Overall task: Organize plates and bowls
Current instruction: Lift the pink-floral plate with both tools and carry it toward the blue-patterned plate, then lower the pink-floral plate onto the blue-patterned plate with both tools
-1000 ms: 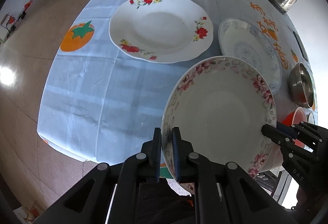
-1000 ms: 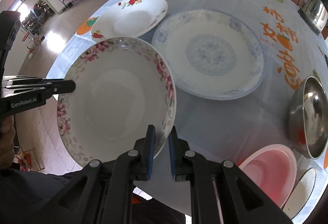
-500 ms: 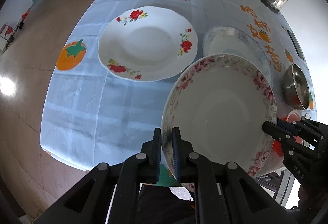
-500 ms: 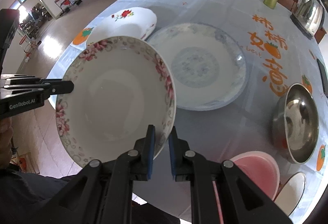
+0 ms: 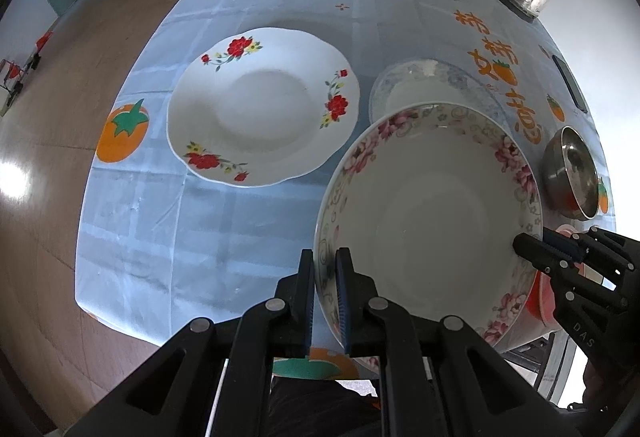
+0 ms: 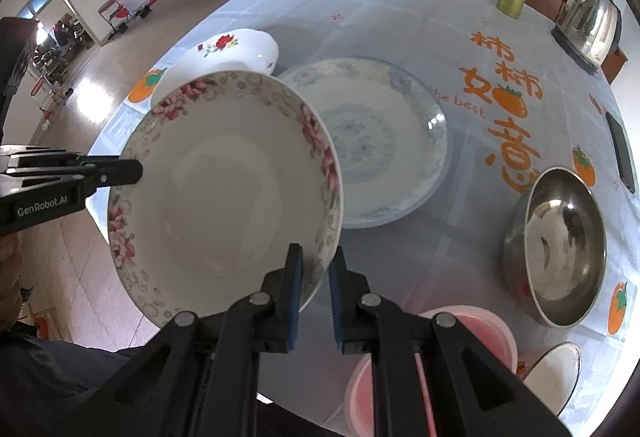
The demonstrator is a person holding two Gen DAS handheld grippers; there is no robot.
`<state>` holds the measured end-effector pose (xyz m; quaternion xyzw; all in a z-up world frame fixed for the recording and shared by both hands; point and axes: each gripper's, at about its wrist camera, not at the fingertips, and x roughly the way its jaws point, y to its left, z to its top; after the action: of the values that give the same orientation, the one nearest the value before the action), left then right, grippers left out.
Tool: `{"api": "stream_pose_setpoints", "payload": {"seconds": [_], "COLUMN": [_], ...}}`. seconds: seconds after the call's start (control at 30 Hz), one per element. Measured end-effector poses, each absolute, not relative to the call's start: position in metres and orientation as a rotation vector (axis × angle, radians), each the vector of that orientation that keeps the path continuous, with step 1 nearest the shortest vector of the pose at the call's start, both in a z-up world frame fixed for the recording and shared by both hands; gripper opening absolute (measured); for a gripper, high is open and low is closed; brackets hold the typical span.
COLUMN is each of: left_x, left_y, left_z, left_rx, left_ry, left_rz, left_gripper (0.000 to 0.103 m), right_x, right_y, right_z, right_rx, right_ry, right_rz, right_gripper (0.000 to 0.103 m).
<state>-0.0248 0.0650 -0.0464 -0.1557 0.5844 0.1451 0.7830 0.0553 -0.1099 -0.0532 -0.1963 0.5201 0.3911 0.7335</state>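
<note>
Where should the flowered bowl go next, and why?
Probably carry it over the blue-patterned plate and lower it. Both the left gripper and right gripper clamp the pink-flowered bowl by opposite rims, held above the table.

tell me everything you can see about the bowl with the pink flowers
The bowl is wide, white and glossy, ceramic by the look, with pink flowers and grey scrollwork round its inner rim. It is empty. It is held clear above the table, tilted, by both grippers: the left gripper clamps one side of the rim, the right gripper the opposite side. Nothing else touches it.
</note>
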Motion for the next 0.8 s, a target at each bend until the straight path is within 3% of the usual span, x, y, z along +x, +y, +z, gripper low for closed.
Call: {"api": "stream_pose_setpoints", "payload": {"seconds": [0.8], "left_x": [0.005], "left_y": [0.04], "left_z": [-0.045], "left_rx": [-0.339], "left_ry": [1.236], "left_rz": [0.287], "left_gripper": [0.012], "right_x": [0.079], "right_y": [-0.135], "right_z": [-0.04], "right_rx": [-0.427], "right_ry": [1.108], "right_rz": [0.822], "right_gripper": [0.013]}}
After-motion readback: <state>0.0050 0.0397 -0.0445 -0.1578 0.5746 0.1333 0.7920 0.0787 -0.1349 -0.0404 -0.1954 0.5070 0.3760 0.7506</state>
